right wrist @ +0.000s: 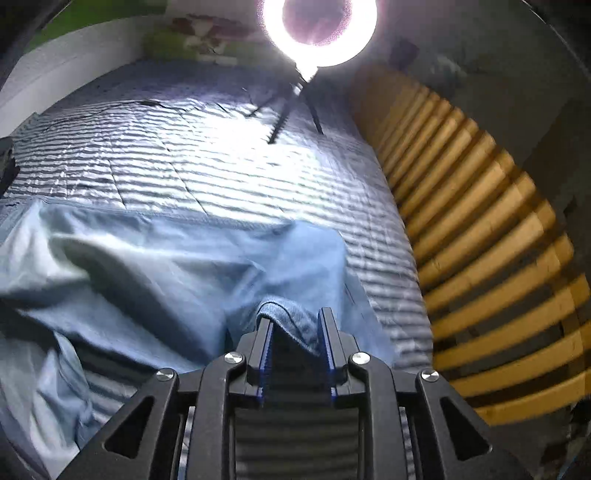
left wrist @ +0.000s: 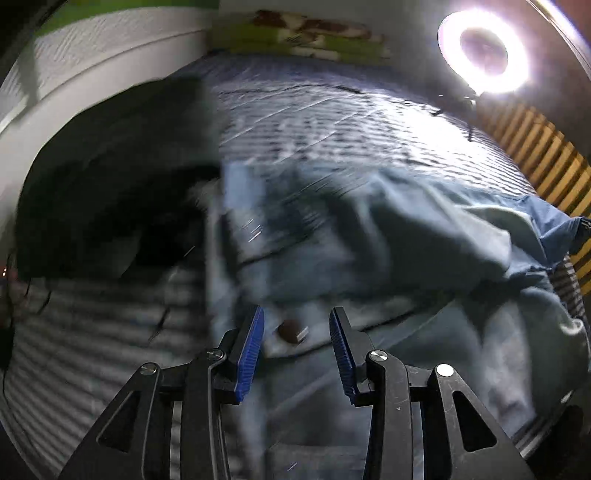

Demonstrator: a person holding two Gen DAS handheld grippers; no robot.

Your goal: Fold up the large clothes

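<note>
A large light-blue denim garment (left wrist: 406, 229) lies crumpled on the striped bed cover (left wrist: 332, 122), blurred in the left wrist view. My left gripper (left wrist: 297, 310) hovers just above its waistband, near a brown button (left wrist: 290, 330). Its blue pads stand apart with nothing between them. In the right wrist view the same garment (right wrist: 184, 266) spreads to the left. My right gripper (right wrist: 295, 315) is at the garment's right end. Its jaws stand slightly apart, and a fold of the blue cloth (right wrist: 291, 317) lies loosely between the fingers.
A dark garment (left wrist: 110, 184) is heaped at the left of the bed by the white wall. A lit ring light (right wrist: 319, 22) on a tripod stands at the far side. Bare wooden bed slats (right wrist: 480, 240) run along the right. A green floral pillow (left wrist: 295, 37) lies at the head.
</note>
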